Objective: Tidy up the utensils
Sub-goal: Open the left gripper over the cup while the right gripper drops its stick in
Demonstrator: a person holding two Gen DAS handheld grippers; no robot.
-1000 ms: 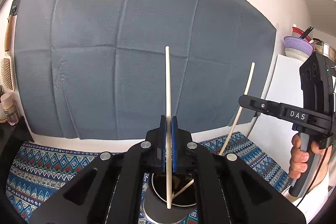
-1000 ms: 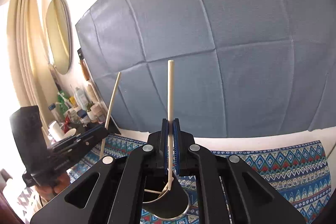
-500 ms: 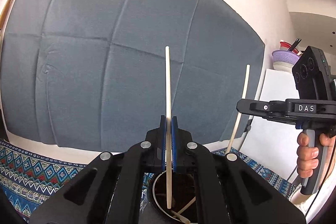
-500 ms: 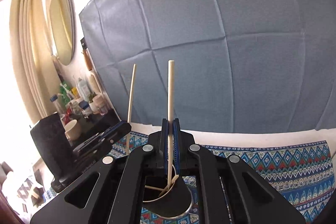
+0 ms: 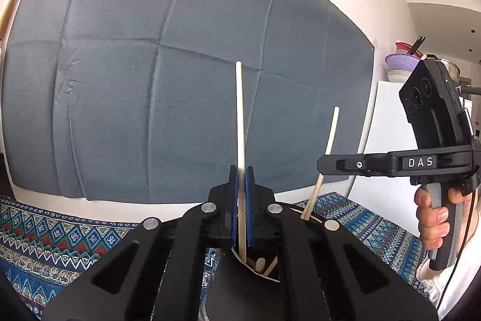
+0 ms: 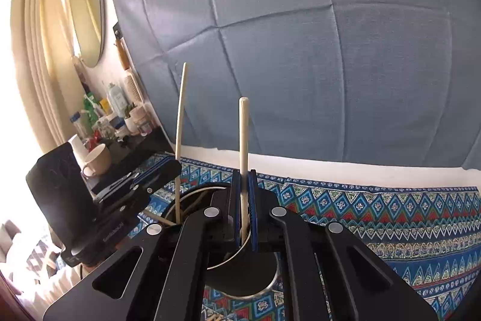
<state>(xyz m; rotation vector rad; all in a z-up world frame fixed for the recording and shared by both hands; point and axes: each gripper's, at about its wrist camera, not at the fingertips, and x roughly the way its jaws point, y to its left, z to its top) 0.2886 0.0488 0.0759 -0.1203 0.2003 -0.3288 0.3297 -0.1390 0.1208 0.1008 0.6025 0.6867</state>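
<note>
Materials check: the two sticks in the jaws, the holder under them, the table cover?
Left chopstick and right chopstick: pale, matte, uniform cream; likely bamboo or wood, though plastic isn't ruled out. Holder: thin bright reflective rim, dark inside; looks like polished steel. Table cover: woven or printed fabric with geometric pattern, matte.

A grey-blue cloth (image 6: pixel 300 50) hangs on the wall behind a patterned blue tablecloth (image 6: pixel 390 209). An oval mirror (image 6: pixel 87 11) hangs beside curtains (image 6: pixel 33 50); below — bottles (image 6: pixel 114 101), a cream mug (image 6: pixel 97 160). Elsewhere, perhaps a purple colander (image 5: pixel 401 63).
</note>
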